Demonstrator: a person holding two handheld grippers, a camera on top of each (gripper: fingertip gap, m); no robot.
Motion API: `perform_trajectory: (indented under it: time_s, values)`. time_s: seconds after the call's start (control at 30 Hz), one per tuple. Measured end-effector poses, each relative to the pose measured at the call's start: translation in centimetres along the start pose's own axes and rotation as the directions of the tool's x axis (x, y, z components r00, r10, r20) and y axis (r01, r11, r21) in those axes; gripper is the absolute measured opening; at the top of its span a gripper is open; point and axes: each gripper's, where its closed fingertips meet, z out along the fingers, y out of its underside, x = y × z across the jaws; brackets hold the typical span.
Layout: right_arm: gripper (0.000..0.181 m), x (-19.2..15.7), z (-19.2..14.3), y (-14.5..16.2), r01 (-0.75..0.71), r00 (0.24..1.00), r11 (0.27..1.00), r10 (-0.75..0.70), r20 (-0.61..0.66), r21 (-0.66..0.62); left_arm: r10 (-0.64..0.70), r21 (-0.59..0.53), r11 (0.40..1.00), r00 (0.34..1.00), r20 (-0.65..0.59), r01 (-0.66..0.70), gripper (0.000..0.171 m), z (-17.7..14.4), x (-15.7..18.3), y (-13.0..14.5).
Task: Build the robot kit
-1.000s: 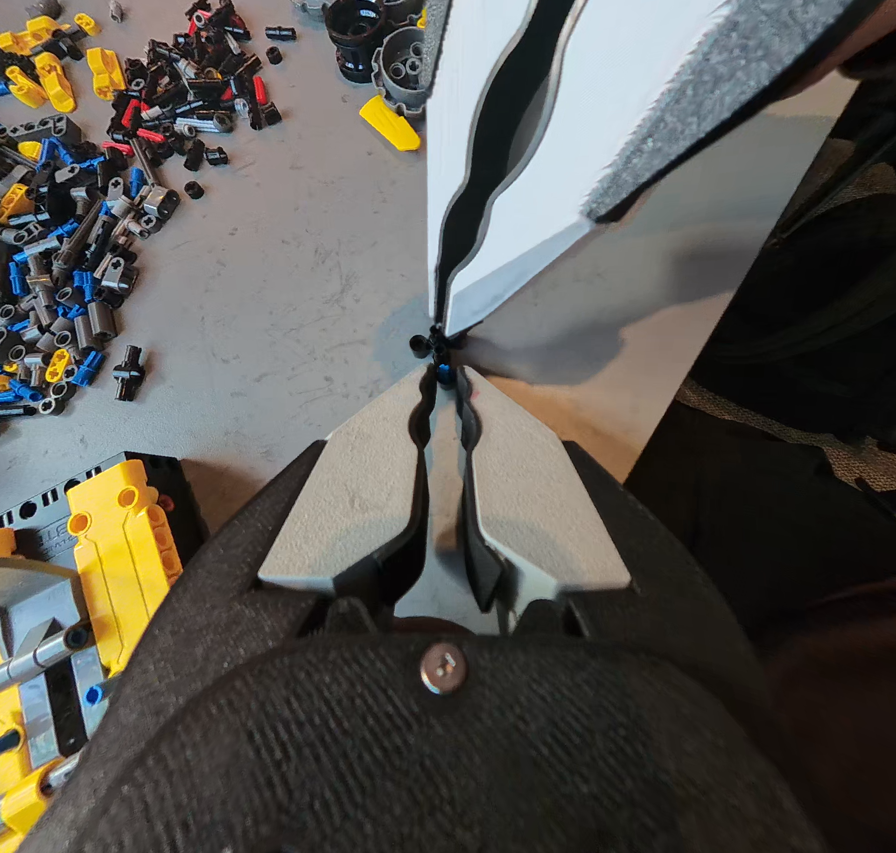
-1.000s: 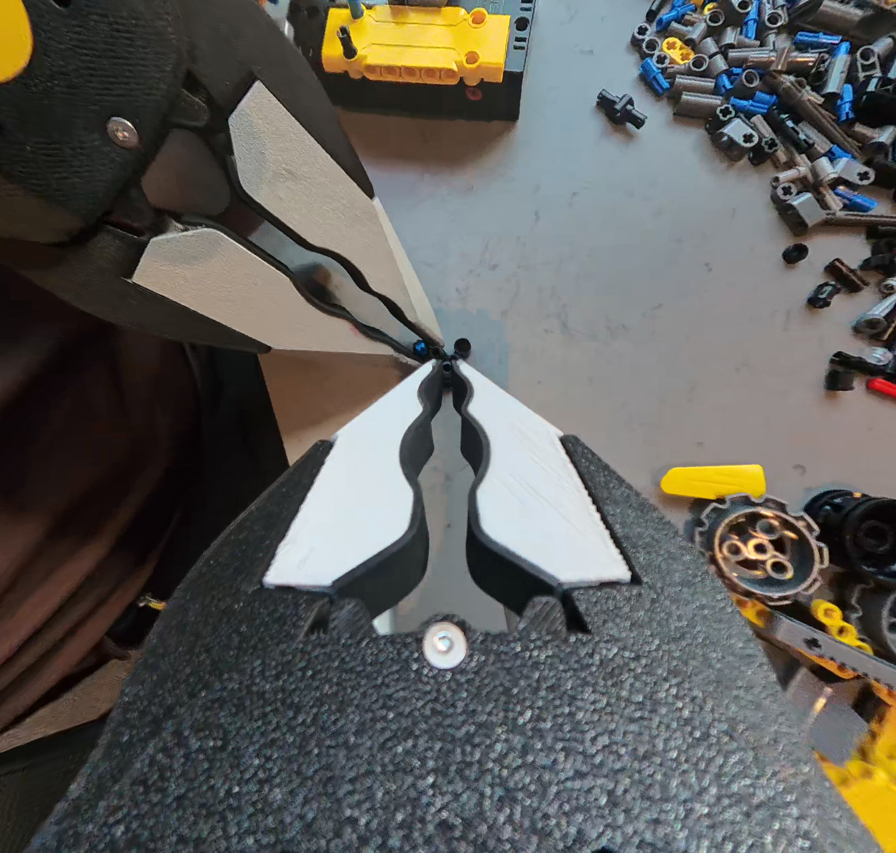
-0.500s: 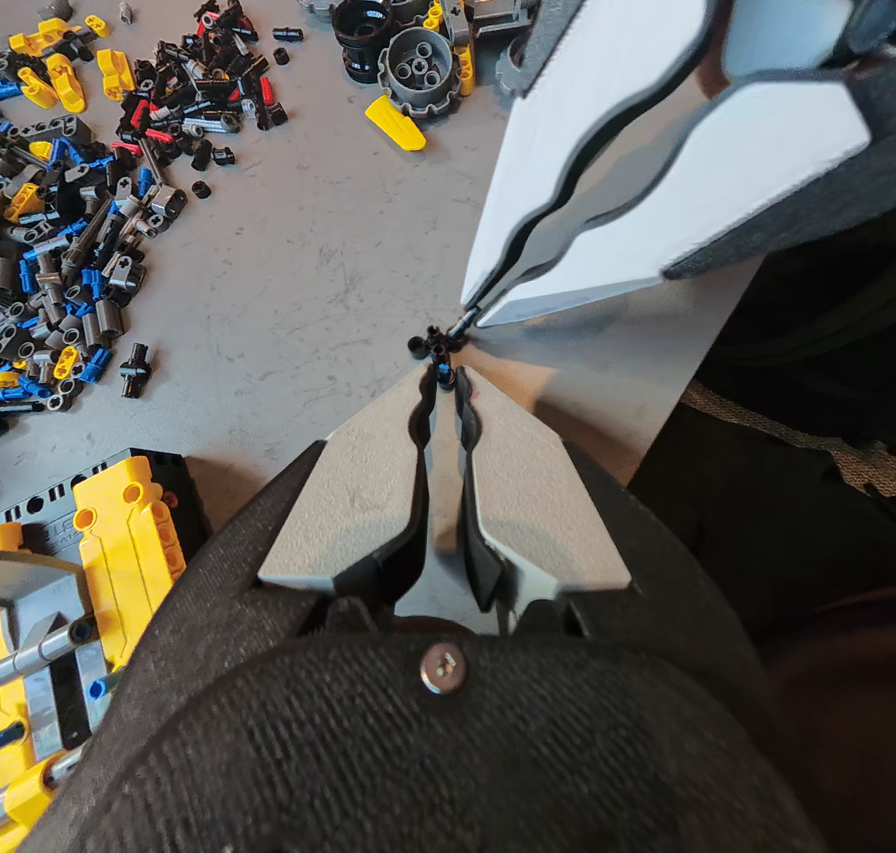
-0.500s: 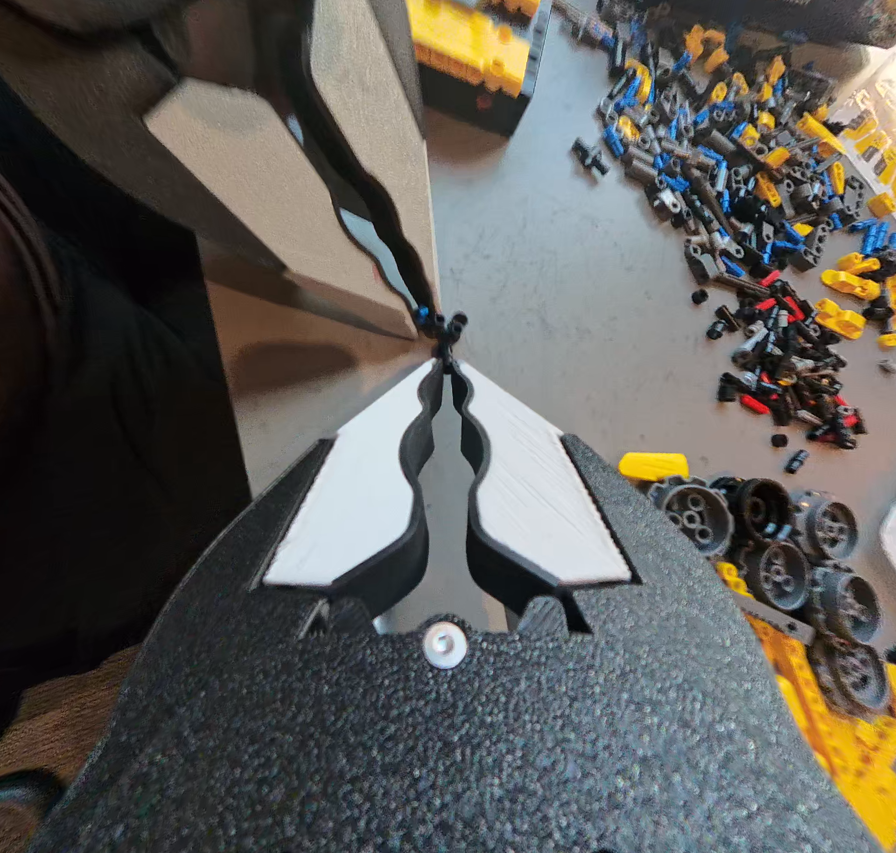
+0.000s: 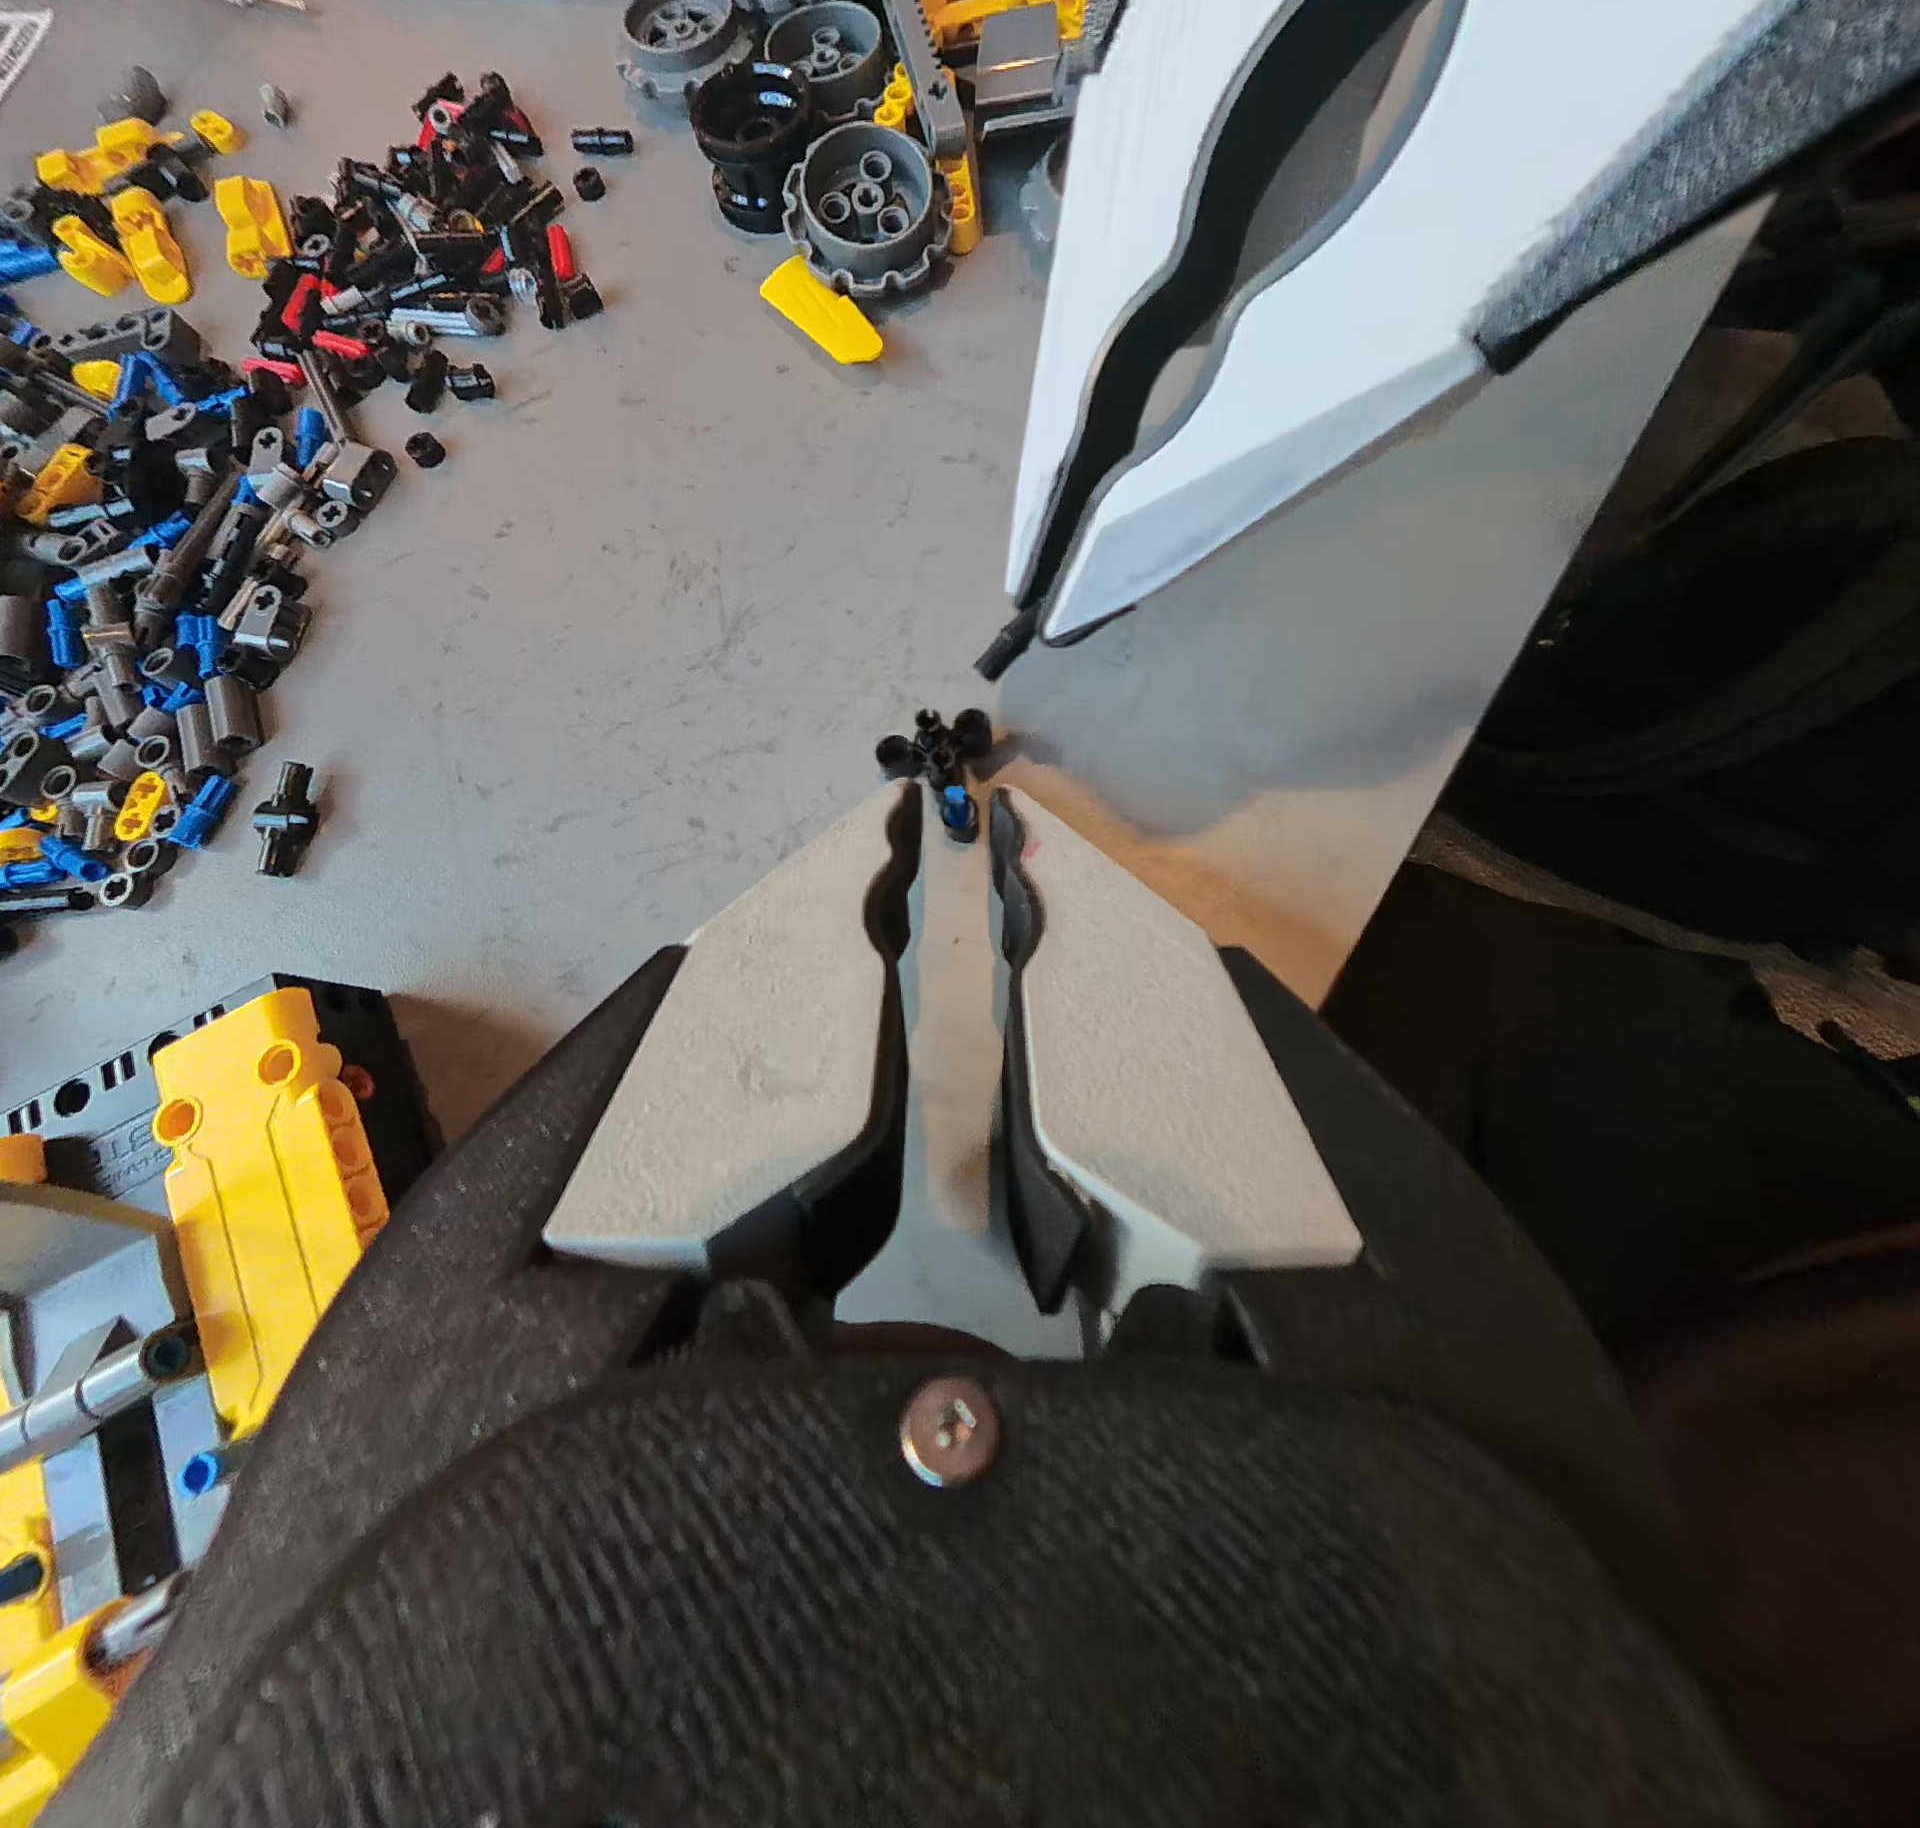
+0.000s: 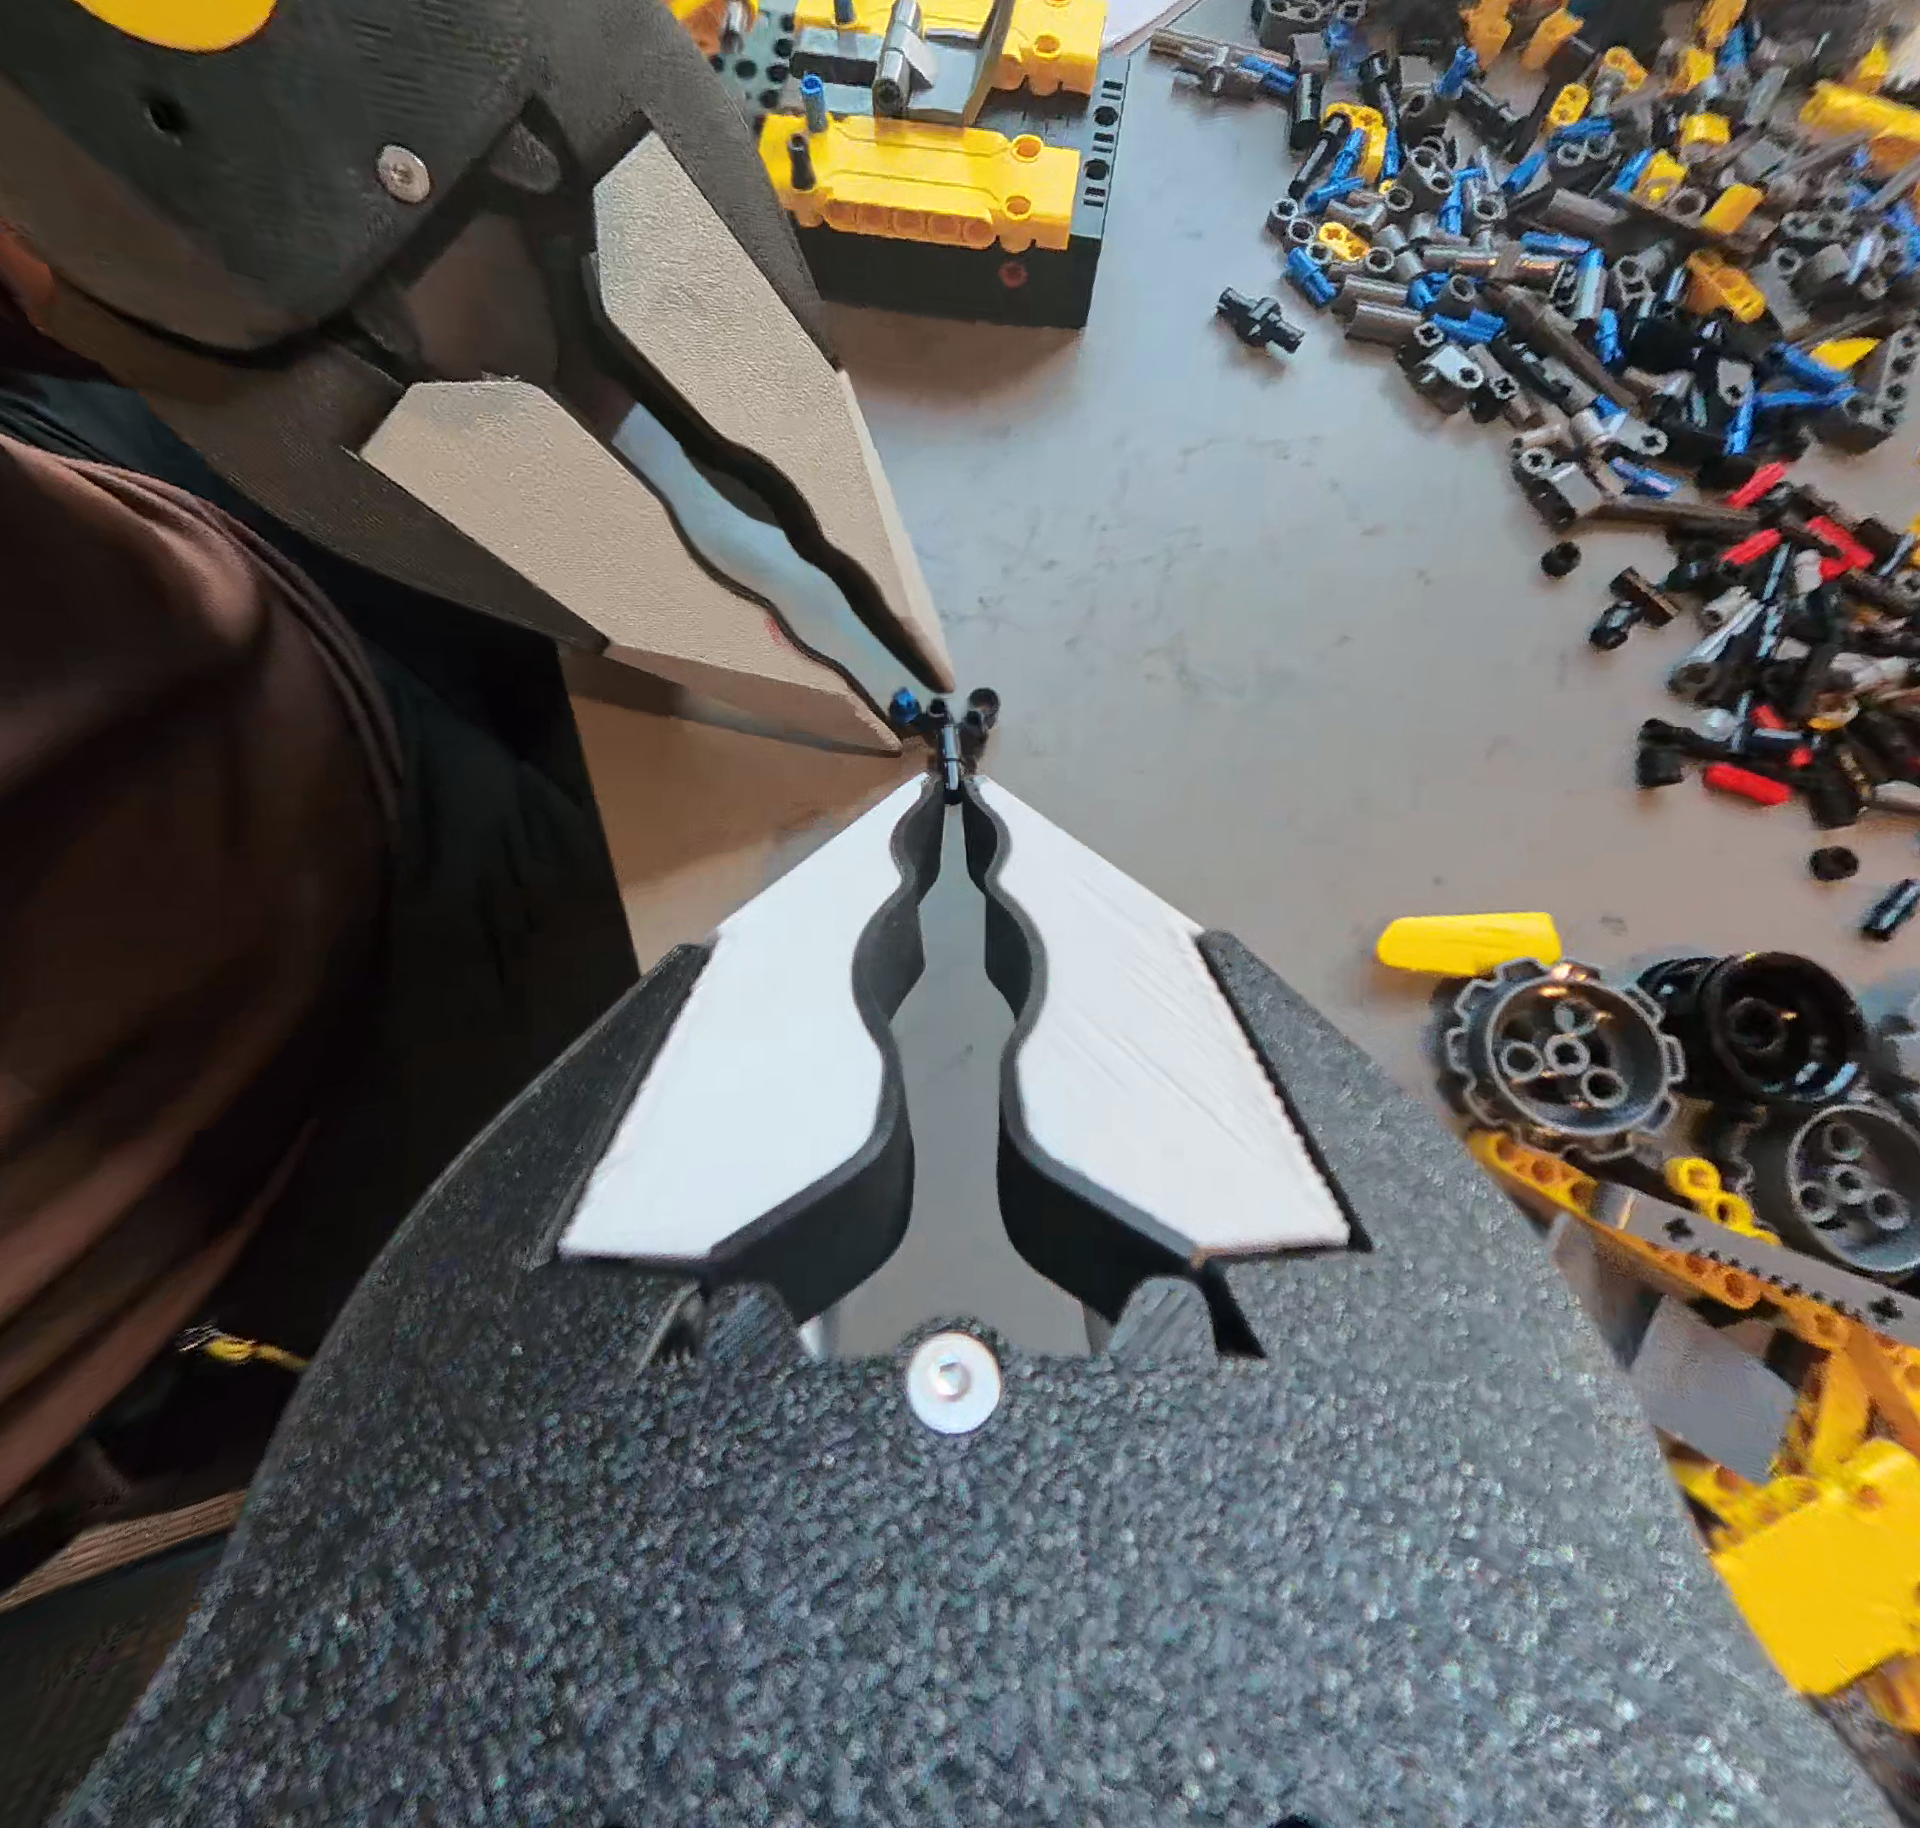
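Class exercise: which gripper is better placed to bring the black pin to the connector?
Right, likely: the right gripper grips the black pin, aimed at the connector shut in the left gripper.

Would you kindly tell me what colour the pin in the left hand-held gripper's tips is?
Blue pin, clearest in the left wrist view.

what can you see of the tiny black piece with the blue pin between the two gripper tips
The black connector piece is a tiny plastic cluster of round open sockets, dark and glossy, with a blue pin stuck in one end. The left hand-held gripper pinches it by that blue pin, above the grey table. A black pin in the right hand-held gripper points at it, seemingly just apart.
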Motion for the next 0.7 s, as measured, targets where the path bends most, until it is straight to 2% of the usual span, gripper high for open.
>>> perform_trajectory:
  time_s: [0.1, 0.2, 0.3, 0.37, 0.47, 0.57, 0.7]
  values:
    - [0.0, -0.5, -0.5, 0.1, -0.043, 0.998, 0.999, 0.043, 0.044, -0.004, 0.006, 0.001, 1.0, 1.0, -0.006, -0.006, 0.019, -0.2, 0.3, 0.2]
    - [0.0, -0.9, -1.0, -0.1, -0.085, 0.993, 0.996, 0.085, 0.082, -0.004, 0.048, 0.03, 0.998, 0.999, 0.007, -0.048, 0.021, -1.0, 0.7, 0.0]
    - [0.0, -1.6, -1.2, -0.3, -0.105, 0.987, 0.994, 0.106, 0.124, -0.021, 0.155, 0.112, 0.981, 0.988, 0.023, -0.157, 0.019, -2.0, 1.6, -1.5]
    - [0.0, -2.1, -1.2, -0.4, -0.112, 0.981, 0.993, 0.115, 0.154, -0.03, 0.239, 0.157, 0.957, 0.969, 0.054, -0.245, 0.012, -2.5, 2.0, -2.4]
    - [0.0, -2.6, -1.2, -0.7, -0.14, 0.97, 0.99, 0.144, 0.197, -0.034, 0.312, 0.183, 0.929, 0.947, 0.078, -0.322, 0.009, -2.6, 2.5, -3.0]
    - [0.0, -3.0, -1.5, -1.1, -0.181, 0.955, 0.983, 0.179, 0.236, -0.014, 0.334, 0.204, 0.915, 0.938, 0.094, -0.347, 0.003, -2.7, 2.7, -3.2]
    - [0.0, -2.6, -1.8, -1.8, -0.252, 0.939, 0.966, 0.231, 0.254, 0.054, 0.3, 0.24, 0.916, 0.946, 0.123, -0.322, 0.002, -2.9, 2.3, -3.7]
